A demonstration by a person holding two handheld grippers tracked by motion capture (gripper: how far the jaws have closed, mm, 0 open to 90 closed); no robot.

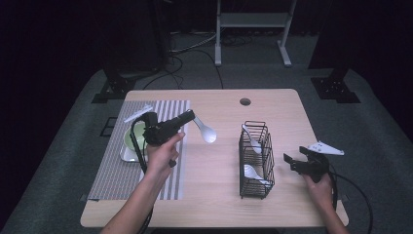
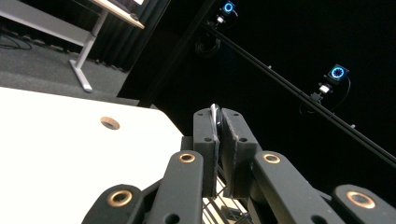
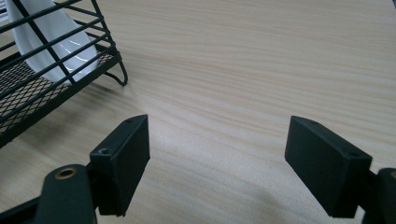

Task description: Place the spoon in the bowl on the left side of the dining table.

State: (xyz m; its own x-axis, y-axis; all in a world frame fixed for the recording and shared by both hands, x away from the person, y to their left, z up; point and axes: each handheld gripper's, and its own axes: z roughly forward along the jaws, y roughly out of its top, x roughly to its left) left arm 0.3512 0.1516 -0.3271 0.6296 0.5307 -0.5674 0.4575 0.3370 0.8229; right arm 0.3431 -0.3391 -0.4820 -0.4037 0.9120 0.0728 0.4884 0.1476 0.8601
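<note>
Right gripper (image 1: 298,159) jaws wide, nothing btwn — left gripper (image 1: 190,117) clamps white spoon (image 1: 206,132).

From my remote seat I can read no text, label, brand, number or sign on anything in these views.

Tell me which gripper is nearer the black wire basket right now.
Right. The right gripper sits open on the table just beside the wire basket, at its right. The left gripper is farther off to the basket's left, holding a white spoon above the table.
</note>
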